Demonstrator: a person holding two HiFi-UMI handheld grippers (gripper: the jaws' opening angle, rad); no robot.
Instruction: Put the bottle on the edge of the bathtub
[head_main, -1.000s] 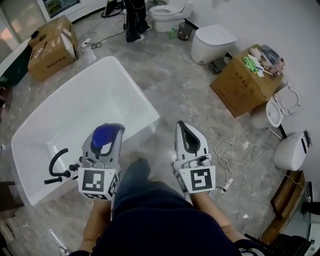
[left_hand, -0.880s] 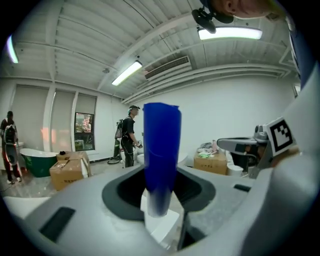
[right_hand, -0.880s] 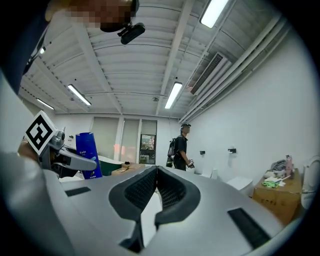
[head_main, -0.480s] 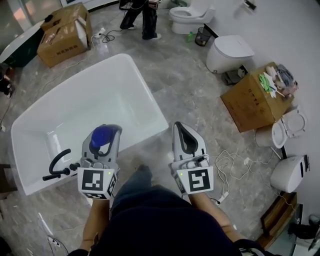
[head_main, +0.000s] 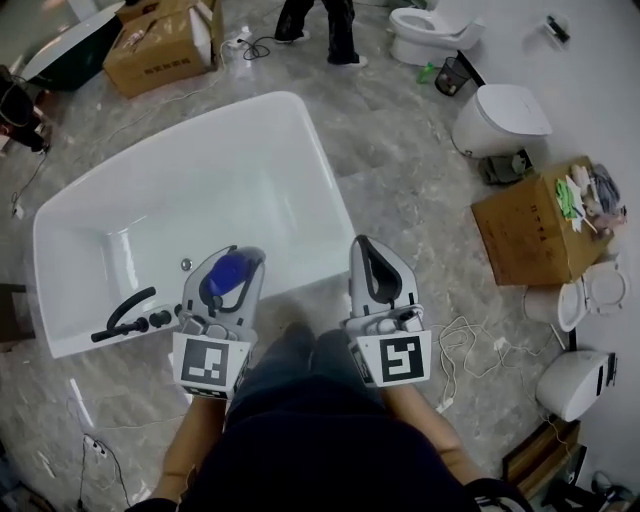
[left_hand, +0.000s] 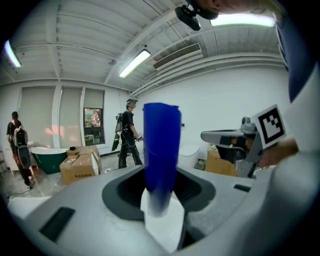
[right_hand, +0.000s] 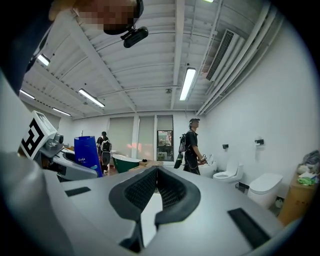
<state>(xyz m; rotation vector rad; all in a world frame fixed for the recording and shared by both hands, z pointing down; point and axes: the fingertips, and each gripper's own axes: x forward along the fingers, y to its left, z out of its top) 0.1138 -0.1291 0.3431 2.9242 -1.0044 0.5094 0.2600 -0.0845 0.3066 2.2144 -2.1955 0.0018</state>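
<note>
The left gripper (head_main: 235, 262) pinches a blue bottle (head_main: 226, 275) between its jaws; in the left gripper view the bottle (left_hand: 161, 155) stands upright, pressed from both sides by the dark pads. From the head view, the bottle is held over the near side of the white bathtub (head_main: 333, 205), just inside its near rim, and its height above the tub cannot be told. A black faucet (head_main: 125, 318) sits on that same rim, near the gripper's left side. The right gripper (head_main: 368, 252) is beside the left one, over the grey marbled floor (head_main: 400, 180) just past the tub's near corner; its jaws are pressed together with nothing between them, as the right gripper view (right_hand: 156, 169) shows. Farther off, an open cardboard box (head_main: 535, 235) and a white toilet (head_main: 500, 118) stand by the wall, and a person (head_main: 318, 20) in dark clothes stands beyond the tub's far end.
</note>
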